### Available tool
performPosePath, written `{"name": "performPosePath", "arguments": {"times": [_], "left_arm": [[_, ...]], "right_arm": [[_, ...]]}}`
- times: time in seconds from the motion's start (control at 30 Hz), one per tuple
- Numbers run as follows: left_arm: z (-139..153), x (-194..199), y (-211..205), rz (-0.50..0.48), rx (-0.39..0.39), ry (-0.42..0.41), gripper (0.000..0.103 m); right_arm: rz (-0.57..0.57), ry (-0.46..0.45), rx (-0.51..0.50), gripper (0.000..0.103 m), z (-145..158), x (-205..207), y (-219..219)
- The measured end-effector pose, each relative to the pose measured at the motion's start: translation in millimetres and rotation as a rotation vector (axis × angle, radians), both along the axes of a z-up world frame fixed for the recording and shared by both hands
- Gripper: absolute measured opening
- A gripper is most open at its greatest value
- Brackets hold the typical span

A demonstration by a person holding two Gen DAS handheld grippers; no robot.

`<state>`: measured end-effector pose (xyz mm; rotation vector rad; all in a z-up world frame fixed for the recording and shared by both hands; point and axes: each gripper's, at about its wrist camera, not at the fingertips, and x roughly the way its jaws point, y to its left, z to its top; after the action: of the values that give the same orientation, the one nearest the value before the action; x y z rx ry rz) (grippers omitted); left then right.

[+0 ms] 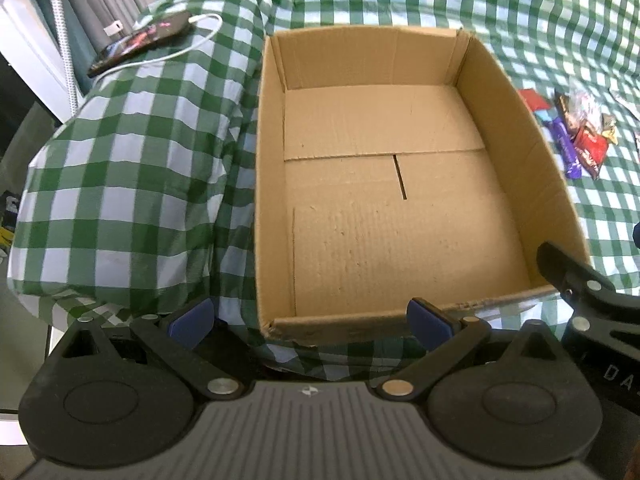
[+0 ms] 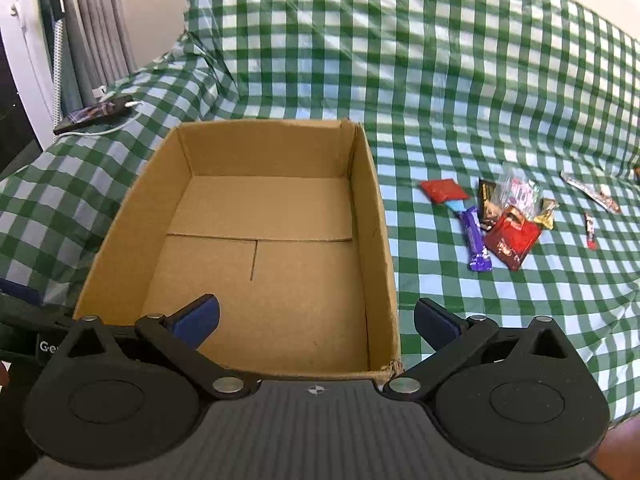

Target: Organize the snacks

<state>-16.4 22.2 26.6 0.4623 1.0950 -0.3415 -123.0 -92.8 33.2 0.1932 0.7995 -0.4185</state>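
Left gripper (image 1: pixel 310 322) and right gripper (image 2: pixel 316 322) both hang w/ jaws spread wide, nothing held, at the near edge of the cardboard box (image 2: pixel 378 216), which has nothing in it.

Risk: the box sits on soft draped cloth, so a nudge from either claw could shove or tip it. The snacks (image 2: pixel 508 216) lie piled to its right (wrappers overlapping), so a pinch may grab two or slip off the slick foil.

Surface: green-checked cloth (image 2: pixel 440 80) over what looks like a sofa.

Far left: phone (image 1: pixel 140 40) on a charging cable (image 1: pixel 192 40), grey curtain (image 2: pixel 100 20) beyond.
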Motion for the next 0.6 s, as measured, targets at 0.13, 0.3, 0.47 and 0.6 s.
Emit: {"name": "performPosePath", "arguments": {"times": [0.13,0.3,0.47,0.6], "left_arm": [[8.4,-10.8,8.1,-0.002,-0.023,-0.032,0.103],[15.8,-20.4,17.0,-0.006,-0.041,-0.045,0.103],[19.9,-28.1,22.2,-0.011,-0.054,-0.053,0.103],[20.5,-29.9,21.5,-0.014,-0.05,-0.057,0.103]], "right_arm": [[-0.002,-0.01,-0.015,0.103,9.7,-11.4,8.8],[0.0,-0.028,-0.025,0.103,17.4,-23.4,15.9],[-0.006,-0.037,-0.033,0.103,19.0,-29.1,18.3],[-0.012,-0.039,-0.032,0.103,17.4,-31.7,19.2]]}}
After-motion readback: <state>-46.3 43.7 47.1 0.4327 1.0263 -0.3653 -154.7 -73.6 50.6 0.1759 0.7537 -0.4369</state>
